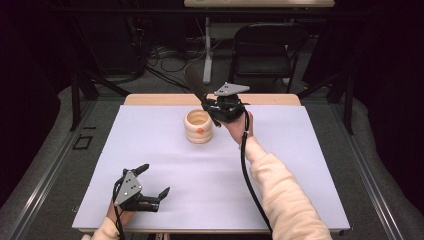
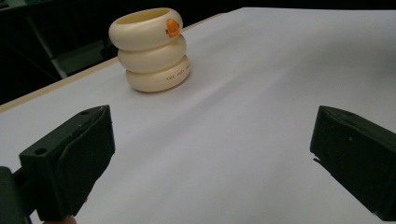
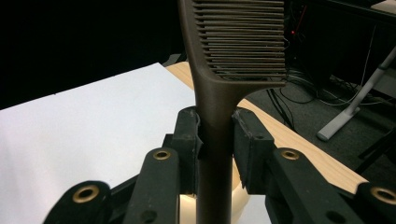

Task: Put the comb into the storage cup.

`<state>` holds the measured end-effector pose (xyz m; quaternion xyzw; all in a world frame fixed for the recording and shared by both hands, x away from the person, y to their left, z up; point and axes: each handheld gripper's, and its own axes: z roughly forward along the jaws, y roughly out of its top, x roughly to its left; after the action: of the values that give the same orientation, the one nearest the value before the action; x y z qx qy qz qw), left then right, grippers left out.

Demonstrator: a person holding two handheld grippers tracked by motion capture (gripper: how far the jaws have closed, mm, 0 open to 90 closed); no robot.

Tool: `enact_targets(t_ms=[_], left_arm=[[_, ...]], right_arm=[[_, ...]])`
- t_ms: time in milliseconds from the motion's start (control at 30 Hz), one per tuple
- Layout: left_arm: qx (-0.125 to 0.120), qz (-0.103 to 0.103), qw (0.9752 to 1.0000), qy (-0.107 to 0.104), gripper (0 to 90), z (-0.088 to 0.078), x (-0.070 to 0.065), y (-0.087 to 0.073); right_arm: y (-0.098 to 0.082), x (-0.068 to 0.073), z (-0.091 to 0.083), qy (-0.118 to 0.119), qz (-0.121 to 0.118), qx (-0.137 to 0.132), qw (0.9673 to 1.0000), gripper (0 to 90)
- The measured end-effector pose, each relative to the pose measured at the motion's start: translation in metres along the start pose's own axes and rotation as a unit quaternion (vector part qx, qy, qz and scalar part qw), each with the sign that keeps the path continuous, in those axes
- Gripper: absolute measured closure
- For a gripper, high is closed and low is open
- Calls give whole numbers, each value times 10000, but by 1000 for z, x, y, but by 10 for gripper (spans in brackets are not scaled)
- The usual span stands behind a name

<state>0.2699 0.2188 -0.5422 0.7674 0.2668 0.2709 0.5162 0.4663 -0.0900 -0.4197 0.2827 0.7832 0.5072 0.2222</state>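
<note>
We see the comb (image 3: 238, 42) cut off at the top of the right gripper view, so its far end is out of frame there; in the high view it reads as a dark, narrow blade rising up and away from the holder (image 1: 198, 126), its teeth too small to make out. The comb is dark brown plastic, with a flat tapering handle and a row of fine, even teeth along one side. The right tool (image 3: 215, 135) pinches the handle just below the teeth, one black pad on each side, and holds the comb above and just behind the holder. The holder is cream, glossy, shaped like three stacked rings, open at the top, with a small orange mark (image 2: 173, 28) on the upper ring and faint lettering we cannot read on the lowest. It stands on the white surface (image 1: 280, 150). The left tool (image 1: 150, 187) rests well nearer the person than the holder, jaws spread, nothing between them.
</note>
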Motion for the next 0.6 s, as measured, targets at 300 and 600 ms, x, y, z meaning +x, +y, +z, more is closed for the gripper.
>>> enact_targets(t_ms=[300, 600], left_arm=[[8, -3, 10000, -2, 0, 0, 0, 0], [0, 7, 10000, -2, 0, 0, 0, 0]], right_arm=[[5, -3, 3, -35, -5, -51, 10000, 724], [7, -4, 9, -38, -2, -72, 10000, 723]])
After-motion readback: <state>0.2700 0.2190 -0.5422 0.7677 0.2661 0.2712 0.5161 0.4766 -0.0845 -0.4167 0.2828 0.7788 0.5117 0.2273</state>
